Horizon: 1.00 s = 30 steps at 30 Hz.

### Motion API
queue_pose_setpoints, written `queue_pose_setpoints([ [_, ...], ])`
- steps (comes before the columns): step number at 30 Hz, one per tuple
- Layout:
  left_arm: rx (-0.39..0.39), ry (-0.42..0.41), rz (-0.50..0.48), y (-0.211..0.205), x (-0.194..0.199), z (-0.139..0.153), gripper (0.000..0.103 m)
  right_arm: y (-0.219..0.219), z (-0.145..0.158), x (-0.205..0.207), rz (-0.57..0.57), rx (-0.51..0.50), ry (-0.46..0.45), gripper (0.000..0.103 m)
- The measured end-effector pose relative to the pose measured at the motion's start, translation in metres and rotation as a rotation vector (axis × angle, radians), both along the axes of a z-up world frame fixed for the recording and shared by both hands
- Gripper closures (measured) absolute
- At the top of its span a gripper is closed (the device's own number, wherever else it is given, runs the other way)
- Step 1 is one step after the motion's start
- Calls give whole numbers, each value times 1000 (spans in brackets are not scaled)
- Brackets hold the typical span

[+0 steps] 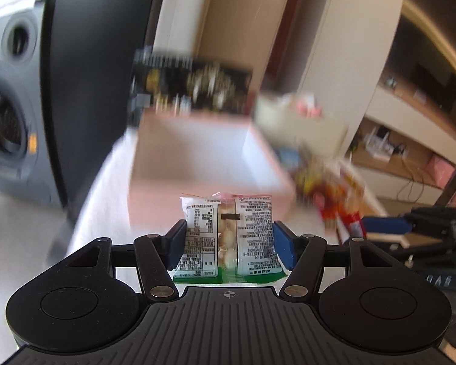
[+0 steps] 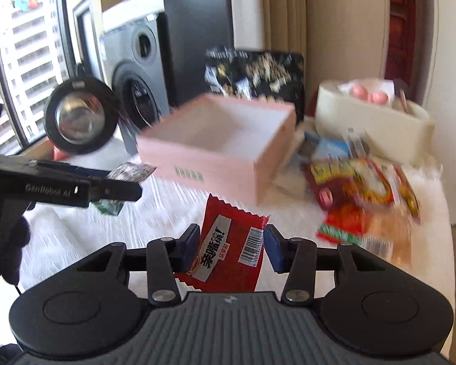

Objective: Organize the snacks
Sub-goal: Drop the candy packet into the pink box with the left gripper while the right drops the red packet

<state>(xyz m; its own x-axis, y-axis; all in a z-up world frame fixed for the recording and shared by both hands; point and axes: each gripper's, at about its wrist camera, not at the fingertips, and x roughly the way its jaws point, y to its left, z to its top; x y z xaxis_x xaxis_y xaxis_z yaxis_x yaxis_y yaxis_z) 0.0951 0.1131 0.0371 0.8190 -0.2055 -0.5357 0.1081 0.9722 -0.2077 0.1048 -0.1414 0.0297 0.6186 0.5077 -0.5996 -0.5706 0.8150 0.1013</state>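
- Your left gripper (image 1: 228,237) holds a white-and-green snack packet (image 1: 228,237) upright, its fingers (image 1: 284,243) pressed against the 2 long edges, just short of the pink box (image 1: 209,152).
- Your right gripper (image 2: 229,248) carries a red snack packet (image 2: 228,252), tilted, barcode side up; its fingers (image 2: 273,249) bear on the packet's 2 edges and clamp it above the white cloth (image 2: 173,203) covering the worktop.
- In the right wrist view, the left gripper (image 2: 123,188) reaches in from the left with its packet (image 2: 130,172) at the tip, near the box's front left corner.
- The pink box (image 2: 219,140) sits open and looks empty, with a black printed bag (image 2: 258,73) behind it.
- More loose packets (image 2: 361,188) lie heaped to the right of the box, in front of a cream oval container (image 2: 371,127).
- Handling, as a judgement: both packets look light, soft and crinkly, with slick film that could slip or twist; the pieces showing through the clear strip of the white packet may crush.
- Best hold is likely across the packet's width, near the middle, with modest squeeze.
- Both grippers point downward at a slant toward the box, side by side; the likely next step is to lower each packet into it.
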Motion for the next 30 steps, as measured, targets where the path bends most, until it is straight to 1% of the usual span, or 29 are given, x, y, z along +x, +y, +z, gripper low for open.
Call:
queue_pose_setpoints([
  [2,12,-64,7,10,25,27,37,11,15,9,16,5,-72,57],
  [3,-2,-85,6,16,42,39,37,21,24,16,28,-1,-123,57],
  [4,-51,-95,-5,23,62,49,37,31,34,24,36,-1,-170,57],
  [5,-140,-89,-29,33,84,53,37,42,43,35,36,8,-216,53],
  [6,-229,-74,-57,42,108,51,35,52,49,45,30,17,-264,39],
  [7,-259,-54,-65,47,132,41,34,63,52,54,27,3,-315,33],
  [8,-211,-1,-24,45,154,29,37,73,51,64,20,-30,-349,28],
  [9,-146,56,29,43,171,15,40,81,47,72,8,-69,-350,28],
  [10,-125,91,56,42,181,1,41,84,42,78,8,-96,-317,28],
  [11,-160,104,56,45,186,-11,40,81,36,81,20,-102,-269,28],
  [12,-204,107,54,49,188,-20,40,73,30,81,38,-88,-225,28],
  [13,-228,100,64,51,187,-27,40,63,23,78,48,-74,-196,28],
  [14,-228,88,83,50,186,-31,40,51,17,74,46,-71,-178,28],
  [16,-184,68,100,43,180,-35,40,29,3,69,13,-91,-152,28],
  [17,-156,54,88,37,175,-34,40,17,-5,69,-12,-106,-131,28],
  [19,-105,11,43,22,161,-28,40,-4,-16,72,-64,-120,-85,28],
  [22,-83,-50,-34,4,133,-16,40,-32,-32,80,-141,-125,-37,28],
  [25,-82,-65,-95,-14,106,-12,40,-49,-42,88,-195,-124,-40,28],
  [28,-85,-38,-128,-29,86,-18,40,-52,-46,94,-205,-135,-68,28],
  [30,-73,-12,-147,-36,75,-27,40,-51,-44,95,-205,-139,-94,28],
])
